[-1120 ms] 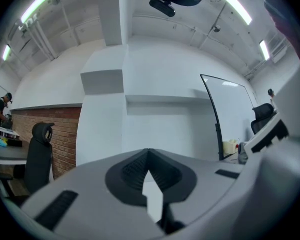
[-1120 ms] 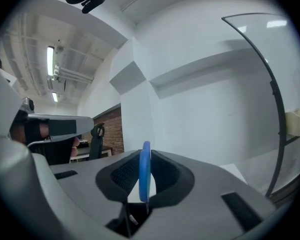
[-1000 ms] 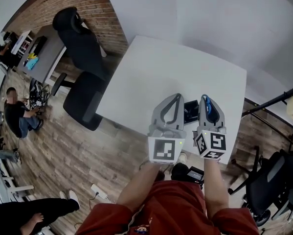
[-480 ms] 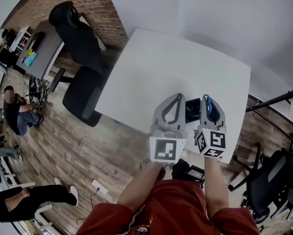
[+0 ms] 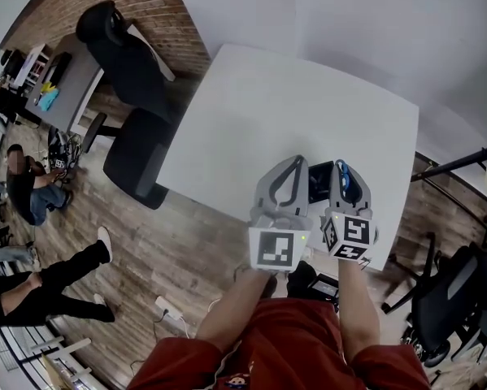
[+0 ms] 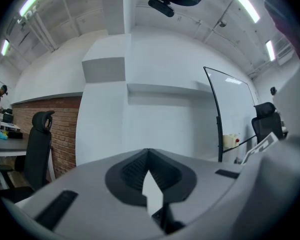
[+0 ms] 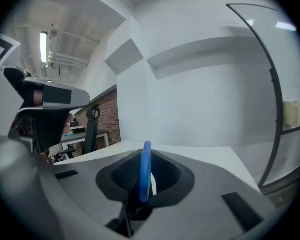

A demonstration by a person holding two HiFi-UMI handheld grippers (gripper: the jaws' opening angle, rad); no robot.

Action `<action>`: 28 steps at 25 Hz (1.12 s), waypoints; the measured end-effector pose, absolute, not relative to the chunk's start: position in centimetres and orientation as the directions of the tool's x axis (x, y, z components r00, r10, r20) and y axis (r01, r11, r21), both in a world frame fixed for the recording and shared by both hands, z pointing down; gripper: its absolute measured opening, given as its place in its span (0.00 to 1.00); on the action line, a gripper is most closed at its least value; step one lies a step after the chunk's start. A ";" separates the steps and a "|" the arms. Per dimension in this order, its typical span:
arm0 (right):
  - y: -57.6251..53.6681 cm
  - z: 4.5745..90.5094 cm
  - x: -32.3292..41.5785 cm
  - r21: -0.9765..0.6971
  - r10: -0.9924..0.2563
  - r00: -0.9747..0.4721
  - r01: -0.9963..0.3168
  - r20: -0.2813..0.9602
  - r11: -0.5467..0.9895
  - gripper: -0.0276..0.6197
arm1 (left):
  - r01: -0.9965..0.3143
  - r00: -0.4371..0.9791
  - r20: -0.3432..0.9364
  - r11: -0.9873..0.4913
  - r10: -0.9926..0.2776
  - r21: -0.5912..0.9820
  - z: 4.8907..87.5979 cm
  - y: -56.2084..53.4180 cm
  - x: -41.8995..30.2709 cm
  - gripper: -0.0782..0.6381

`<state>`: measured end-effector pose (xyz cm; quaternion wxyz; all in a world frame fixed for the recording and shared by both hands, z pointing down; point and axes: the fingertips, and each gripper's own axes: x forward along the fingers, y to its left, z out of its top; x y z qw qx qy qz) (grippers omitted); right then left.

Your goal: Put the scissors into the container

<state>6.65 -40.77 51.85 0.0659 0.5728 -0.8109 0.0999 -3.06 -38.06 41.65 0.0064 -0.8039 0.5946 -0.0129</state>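
Observation:
Blue-handled scissors stand between the jaws of my right gripper, which is shut on the blue handle. A small black container sits on the white table near its front edge, between the two grippers as seen in the head view. My left gripper hangs just left of it, jaws shut tip to tip with nothing in them. Both grippers point away from me over the table's near edge. The scissors' blades are hidden.
Two black office chairs stand left of the table by a brick wall. Another black chair and a black pole are at the right. People sit and walk on the wooden floor at the far left.
Both grippers stay almost where they were, with the scissors still held. A person at the lower left has walked across the floor.

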 end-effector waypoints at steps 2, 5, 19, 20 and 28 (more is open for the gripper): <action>-40.8 51.8 6.5 -0.073 -0.916 -0.335 -0.942 0.220 0.326 0.13 | -0.955 0.295 0.015 -0.295 -0.955 -0.024 41.7 -38.1 -3.0 0.12; -40.8 51.8 6.2 -0.048 -0.914 -0.337 -0.941 0.227 0.335 0.13 | -0.953 0.300 0.027 -0.301 -0.954 -0.031 42.0 -38.1 -2.9 0.12; -41.0 54.4 5.7 -0.018 -0.884 -0.333 -0.938 0.329 0.347 0.14 | -0.950 0.311 0.029 -0.312 -0.950 -0.035 42.3 -38.0 -2.4 0.12; -41.0 54.5 5.6 -0.010 -0.880 -0.333 -0.937 0.339 0.350 0.15 | -0.950 0.311 0.030 -0.312 -0.950 -0.033 42.3 -37.9 -2.4 0.12; -41.0 55.4 5.2 0.011 -0.862 -0.325 -0.934 0.389 0.357 0.19 | -0.951 0.309 0.022 -0.309 -0.951 -0.025 42.2 -37.7 -2.7 0.12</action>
